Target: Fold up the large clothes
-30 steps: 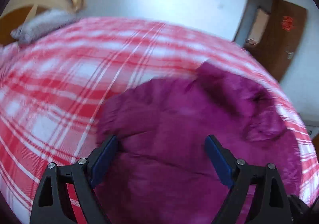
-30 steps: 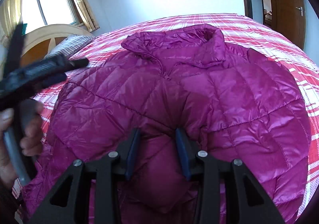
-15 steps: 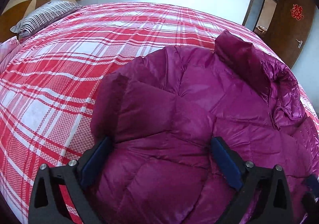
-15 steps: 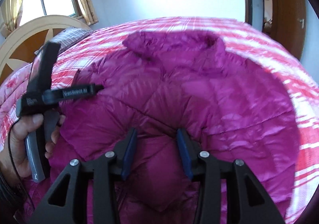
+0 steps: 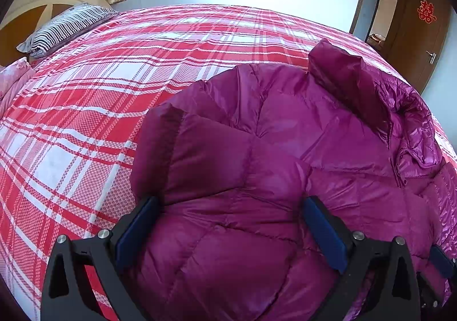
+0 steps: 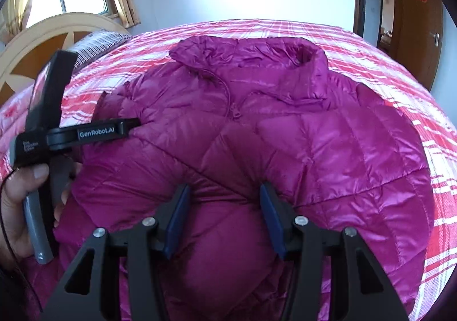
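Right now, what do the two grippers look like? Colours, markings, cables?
Both are black angular frames with silver bolts and dark blue pads: left gripper, right gripper. From the right wrist view, the left one carries white "GenRobot.AI" lettering, a grey handle and a thin black cable.

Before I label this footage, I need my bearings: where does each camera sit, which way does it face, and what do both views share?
Left wrist: rides the left gripper, angled down across the magenta jacket toward the striped pillow; its own two fingers, jaws wide, straddle a folded sleeve.
Right wrist: rides the right gripper, looking down over the jacket toward its collar; its fingers flank a fold, and the person's left hand holds the other gripper.
Shared: jacket, plaid bedspread, headboard, window, brown door.
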The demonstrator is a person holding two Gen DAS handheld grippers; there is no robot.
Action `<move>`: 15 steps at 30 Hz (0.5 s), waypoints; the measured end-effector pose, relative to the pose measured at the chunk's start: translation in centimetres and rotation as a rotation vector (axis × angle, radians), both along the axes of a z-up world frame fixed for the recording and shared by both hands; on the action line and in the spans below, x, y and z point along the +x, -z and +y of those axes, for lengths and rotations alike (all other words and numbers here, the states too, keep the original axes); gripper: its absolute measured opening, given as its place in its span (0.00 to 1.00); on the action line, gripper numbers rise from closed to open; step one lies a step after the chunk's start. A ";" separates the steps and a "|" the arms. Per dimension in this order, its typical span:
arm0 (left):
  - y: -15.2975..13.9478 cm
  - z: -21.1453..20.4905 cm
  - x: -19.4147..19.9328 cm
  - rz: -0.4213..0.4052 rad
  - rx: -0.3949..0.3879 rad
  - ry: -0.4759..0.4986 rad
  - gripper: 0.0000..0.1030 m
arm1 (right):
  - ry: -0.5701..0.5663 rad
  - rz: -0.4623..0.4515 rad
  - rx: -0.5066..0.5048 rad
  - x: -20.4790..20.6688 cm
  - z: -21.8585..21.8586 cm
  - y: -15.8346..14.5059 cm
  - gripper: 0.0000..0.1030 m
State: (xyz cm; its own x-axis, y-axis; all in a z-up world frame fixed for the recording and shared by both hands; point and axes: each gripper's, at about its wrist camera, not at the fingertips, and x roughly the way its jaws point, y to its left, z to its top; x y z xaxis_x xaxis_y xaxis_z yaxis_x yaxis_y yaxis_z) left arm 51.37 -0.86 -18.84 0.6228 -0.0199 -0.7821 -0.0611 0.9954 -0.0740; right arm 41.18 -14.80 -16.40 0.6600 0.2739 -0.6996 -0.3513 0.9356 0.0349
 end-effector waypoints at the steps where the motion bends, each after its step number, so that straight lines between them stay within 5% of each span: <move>1: 0.0 -0.1 0.0 0.002 0.003 0.000 0.99 | 0.002 -0.006 -0.015 -0.1 0.2 0.0 0.52; 15: 0.0 -0.3 0.0 0.005 0.017 0.000 0.99 | 0.015 -0.034 -0.117 -0.2 1.4 0.6 0.53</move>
